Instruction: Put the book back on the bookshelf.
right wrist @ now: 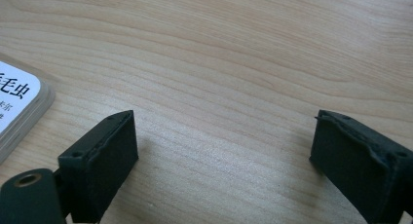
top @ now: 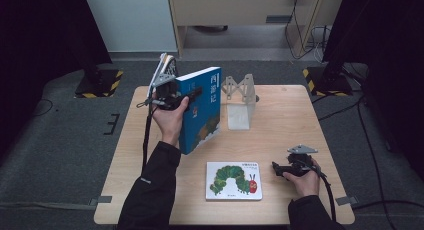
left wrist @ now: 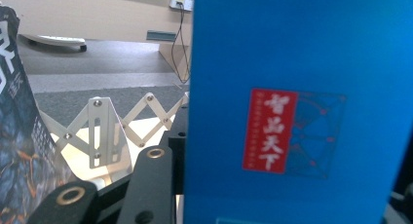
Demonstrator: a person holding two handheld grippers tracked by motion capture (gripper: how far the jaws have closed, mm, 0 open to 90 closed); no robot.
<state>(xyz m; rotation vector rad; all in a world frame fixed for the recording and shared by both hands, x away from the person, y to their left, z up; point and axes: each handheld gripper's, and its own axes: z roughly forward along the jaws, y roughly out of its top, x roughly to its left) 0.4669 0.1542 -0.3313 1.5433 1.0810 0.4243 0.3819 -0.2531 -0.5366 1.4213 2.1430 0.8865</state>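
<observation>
From the high view, my left gripper (top: 192, 96) is clamped on the upper part of the blue book (top: 202, 110), holding it upright and lifted above the table (top: 280, 115), just left of the white folding rack (top: 239, 102). I judge the book is headed for that rack but not yet in it. My right gripper (top: 278, 168) rests low beside the caterpillar book (top: 233, 180), which lies flat, untouched.

In the left gripper view, the blue book (left wrist: 292, 107) sits close against the jaws, with the rack (left wrist: 104, 131) standing empty beyond.

In the right gripper view, the jaws stand wide apart over bare wood, gripping nothing, the caterpillar book (right wrist: 19, 112) off to one side.
</observation>
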